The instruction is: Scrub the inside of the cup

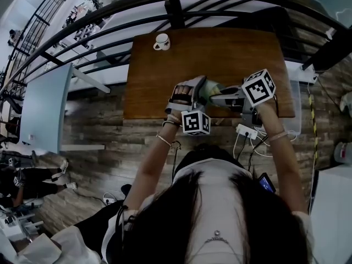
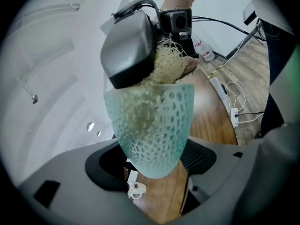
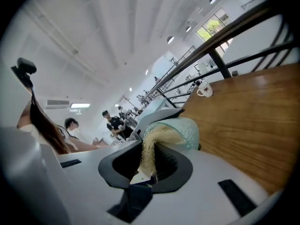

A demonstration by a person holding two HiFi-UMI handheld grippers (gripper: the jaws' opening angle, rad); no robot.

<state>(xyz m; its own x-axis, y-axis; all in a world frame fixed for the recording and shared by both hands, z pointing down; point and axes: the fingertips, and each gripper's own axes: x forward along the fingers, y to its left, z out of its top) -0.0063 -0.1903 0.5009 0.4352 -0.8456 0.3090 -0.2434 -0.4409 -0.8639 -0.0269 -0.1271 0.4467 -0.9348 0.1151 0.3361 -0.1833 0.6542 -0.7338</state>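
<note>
The right gripper's jaws pinch a straw-coloured scrubber reaching into the green cup.

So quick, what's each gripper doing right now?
Left gripper: closed on the green cup.
Right gripper: closed on the fibrous scrubber, which reaches into the cup.

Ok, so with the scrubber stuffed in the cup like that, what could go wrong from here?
The left gripper holds the cup only near its rounded bottom, above the table, so a hard push might lever it loose. The right gripper pinches just a thin end of the fibrous scrubber; it may pull free and stay inside the cup.
</note>
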